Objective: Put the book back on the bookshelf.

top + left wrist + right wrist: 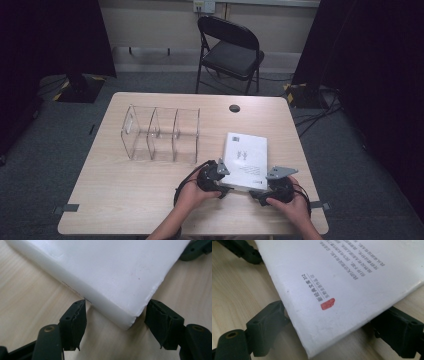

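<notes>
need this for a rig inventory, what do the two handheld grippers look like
Both the left gripper and the right gripper are black, bulky bodies, each topped by a grey three-cornered plate. Black cables loop from them. Their own views show blocky matte black jaws, brass-coloured pivot screws and ridged pads.

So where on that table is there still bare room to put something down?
The near left of the table, in front of the clear divider rack, is bare wood. So is the far right strip, between the black round thing and the white book. It is crowded at the book's near corners, where the left claw and the right claw sit.
</notes>
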A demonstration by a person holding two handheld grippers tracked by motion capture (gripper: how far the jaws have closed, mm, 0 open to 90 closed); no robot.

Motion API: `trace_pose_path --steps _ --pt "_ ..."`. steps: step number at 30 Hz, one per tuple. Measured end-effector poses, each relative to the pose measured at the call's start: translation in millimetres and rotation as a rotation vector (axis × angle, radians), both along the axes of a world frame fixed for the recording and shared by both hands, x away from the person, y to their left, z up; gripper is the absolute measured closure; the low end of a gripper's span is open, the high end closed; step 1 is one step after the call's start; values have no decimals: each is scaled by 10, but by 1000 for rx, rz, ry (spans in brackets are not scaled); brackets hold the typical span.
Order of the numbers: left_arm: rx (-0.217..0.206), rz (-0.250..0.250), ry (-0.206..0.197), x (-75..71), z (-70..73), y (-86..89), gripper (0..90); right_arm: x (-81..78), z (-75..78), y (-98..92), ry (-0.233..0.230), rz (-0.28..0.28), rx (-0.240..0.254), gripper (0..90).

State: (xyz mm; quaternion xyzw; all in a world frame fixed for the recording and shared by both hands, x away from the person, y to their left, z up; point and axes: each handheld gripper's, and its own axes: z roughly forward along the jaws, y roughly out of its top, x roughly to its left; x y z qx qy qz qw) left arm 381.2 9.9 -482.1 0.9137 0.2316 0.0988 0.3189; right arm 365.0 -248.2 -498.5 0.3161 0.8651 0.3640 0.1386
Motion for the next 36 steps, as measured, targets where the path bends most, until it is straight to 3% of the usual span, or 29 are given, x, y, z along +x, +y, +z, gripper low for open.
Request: trace_pose_path --steps 1,4,6,9,11,13,16,19,24,26,32,34,36 --pt "20 -5 -2 -26 10 27 334 0 0 0 0 0 0 114" --pt "18 24 -3 -103 5 117 311 -37 4 103 -3 6 -5 131" --pt "14 31 2 -128 -3 205 287 -74 5 142 -5 31 16 199" --pt "-24 29 6 -133 -38 240 266 -95 -4 153 -11 23 23 201" --pt "-58 64 10 -94 -86 198 167 -91 -3 156 -9 22 23 204" --pt "-64 74 9 -84 -96 176 156 -98 -5 152 -12 20 26 209" --pt "-45 81 19 -51 -90 129 106 -143 -6 130 -19 17 35 271" --pt "-50 85 30 -34 -89 105 101 -150 -5 111 -18 20 39 285" --pt "-22 78 32 -32 -67 98 110 -174 29 142 -46 20 11 299" --pt "-13 67 33 -30 -61 114 114 -170 44 134 -36 14 28 303" --pt "-16 66 34 -31 -59 123 119 -192 161 131 -84 22 34 372" --pt "-18 67 35 -31 -57 128 129 -188 168 131 -79 20 41 372" --pt "-6 55 16 -38 -40 158 162 -190 172 125 -78 13 53 376"
